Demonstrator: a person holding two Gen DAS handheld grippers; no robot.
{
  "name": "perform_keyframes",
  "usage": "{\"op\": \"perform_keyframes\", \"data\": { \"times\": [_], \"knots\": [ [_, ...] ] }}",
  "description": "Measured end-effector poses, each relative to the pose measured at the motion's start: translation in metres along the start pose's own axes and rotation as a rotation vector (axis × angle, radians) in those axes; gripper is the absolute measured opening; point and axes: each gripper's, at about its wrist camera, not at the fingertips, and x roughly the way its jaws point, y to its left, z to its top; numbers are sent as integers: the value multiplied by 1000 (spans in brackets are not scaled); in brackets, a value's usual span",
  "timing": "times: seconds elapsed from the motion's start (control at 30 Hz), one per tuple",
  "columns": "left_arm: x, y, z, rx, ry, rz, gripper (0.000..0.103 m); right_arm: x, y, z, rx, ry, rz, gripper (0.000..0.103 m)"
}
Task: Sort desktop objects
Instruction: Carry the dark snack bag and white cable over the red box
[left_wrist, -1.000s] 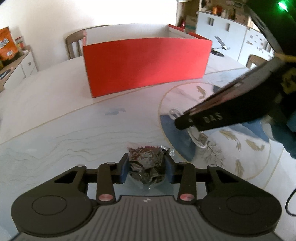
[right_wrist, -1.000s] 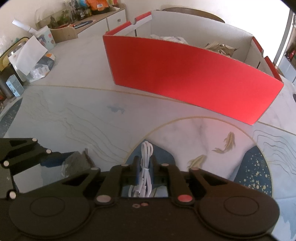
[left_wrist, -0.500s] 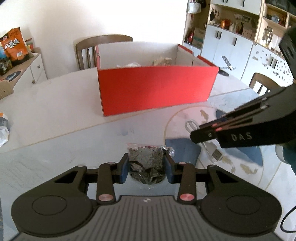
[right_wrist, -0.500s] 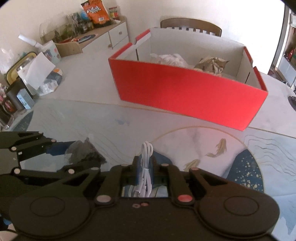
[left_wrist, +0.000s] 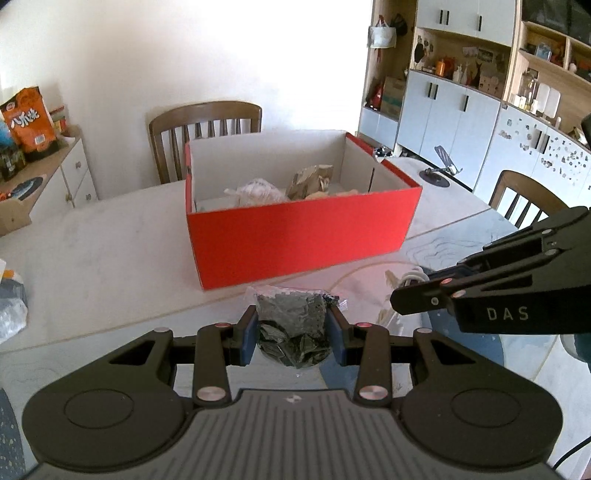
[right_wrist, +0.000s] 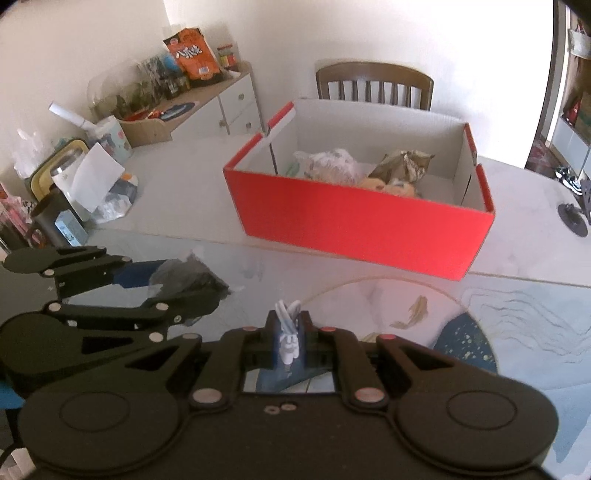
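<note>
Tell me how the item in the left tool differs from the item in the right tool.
The left tool holds a dark crumpled bag; the right tool holds a white coiled cable. The bag is bulky and keeps the pads apart; the cable is thin, pads nearly together. Both are gripped, facing the red box.

One red box stands on the table, with at least three bundles inside, seen from the left wrist. Two grippers show: the left grips one dark packet, the right one white cable. Two wooden chairs: one at twelve o'clock, another at three. One orange snack bag at ten o'clock.
</note>
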Motion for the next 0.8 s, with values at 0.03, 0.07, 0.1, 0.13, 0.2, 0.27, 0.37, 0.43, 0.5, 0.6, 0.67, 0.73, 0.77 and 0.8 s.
{"op": "perform_keyframes", "data": {
  "times": [0.03,0.07,0.1,0.13,0.2,0.27,0.37,0.43,0.5,0.6,0.67,0.73,0.77,0.8],
  "knots": [
    [0,-1,2,-2,-1,-1,38,-1,-1,1,2,-5,-8,8],
    [0,-3,5,0,-4,0,38,-2,-3,1,4,-8,-16,8],
    [-1,-4,7,2,-6,1,38,-4,-5,2,8,-12,-12,8],
    [-2,-6,10,4,-12,3,38,-6,-7,2,11,-15,-4,8],
    [-4,-8,16,1,-21,2,38,-12,-11,5,10,-24,-7,8],
    [-5,-11,23,-8,-24,1,38,-19,-15,8,11,-36,-8,8],
    [-6,-14,33,-17,-29,-1,38,-29,-24,14,20,-46,-2,8],
    [-8,-15,41,-18,-37,3,38,-35,-29,19,18,-51,-4,8],
    [-10,-17,50,-22,-46,1,38,-41,-34,23,17,-56,-9,8],
    [-11,-20,62,-15,-63,7,38,-48,-42,32,14,-71,-15,8],
    [-10,-21,68,-12,-70,9,38,-51,-47,38,14,-82,-30,8],
    [-8,-23,76,-1,-78,16,38,-53,-54,45,15,-97,-41,8],
    [-7,-24,80,3,-83,20,38,-55,-58,49,17,-104,-47,8],
    [-5,-24,84,5,-86,23,38,-56,-62,53,19,-113,-50,8]
  ]
}}
